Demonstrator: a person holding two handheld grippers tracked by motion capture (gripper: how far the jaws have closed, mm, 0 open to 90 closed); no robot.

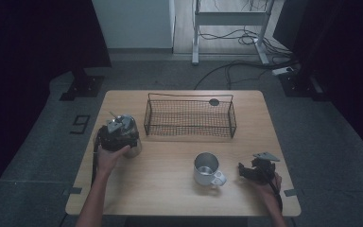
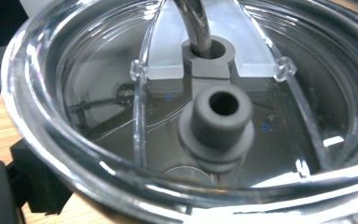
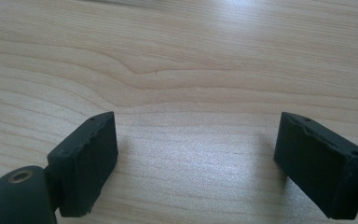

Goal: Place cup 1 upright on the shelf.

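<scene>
The right gripper [image 3: 196,163] is seen with its black pads [image 3: 86,161] held apart over bare light wooden table [image 3: 191,60], nothing between them. Whether the left gripper [image 1: 119,130] is parted or clamped cannot be told; it is held by a hand [image 1: 109,156] at the table's left edge, directly above a steel tumbler [image 1: 133,149] standing upright beside the black wire basket [image 1: 189,118], which is seen empty. Its clear plastic lid [image 2: 37,116] with grey rubber spout [image 2: 219,123] and a curved metal straw [image 2: 196,23] is viewed close. A steel mug [image 1: 207,169] is stood open, its handle turned toward the right gripper
</scene>
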